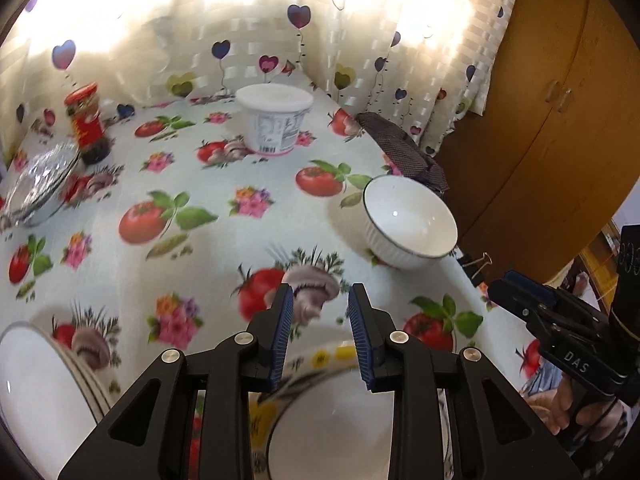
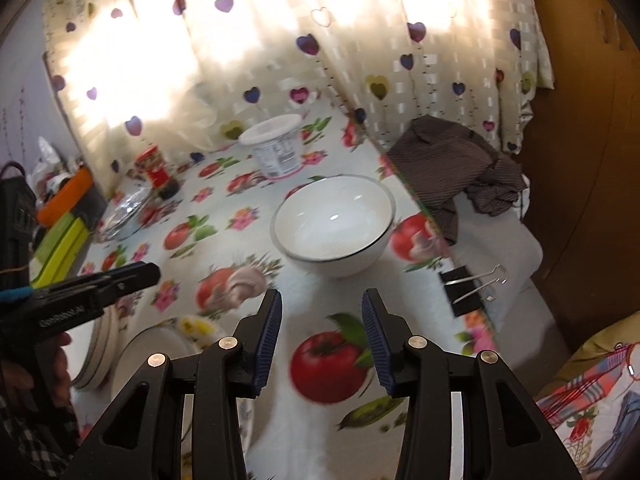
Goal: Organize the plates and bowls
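Both tools are released, nothing between the pads: my left gripper [image 1: 320,300] hangs above a flower-rimmed plate [image 1: 320,360], my right gripper [image 2: 320,308] over bare tablecloth [image 2: 332,360]. I judge I'm between pickups. The white bowl [image 2: 334,224] sits at twelve o'clock from the right gripper; the stacked plates [image 1: 36,380], blurred, lie at eight o'clock in the left view. Next: reach and pinch the bowl's rim.

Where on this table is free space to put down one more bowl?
The widest free patch lies mid-table, between the white bowl, the white tub and the foil-covered dish. Another lies between the right gripper and the bowl. The near left is crowded: stacked plates and a flowered plate.
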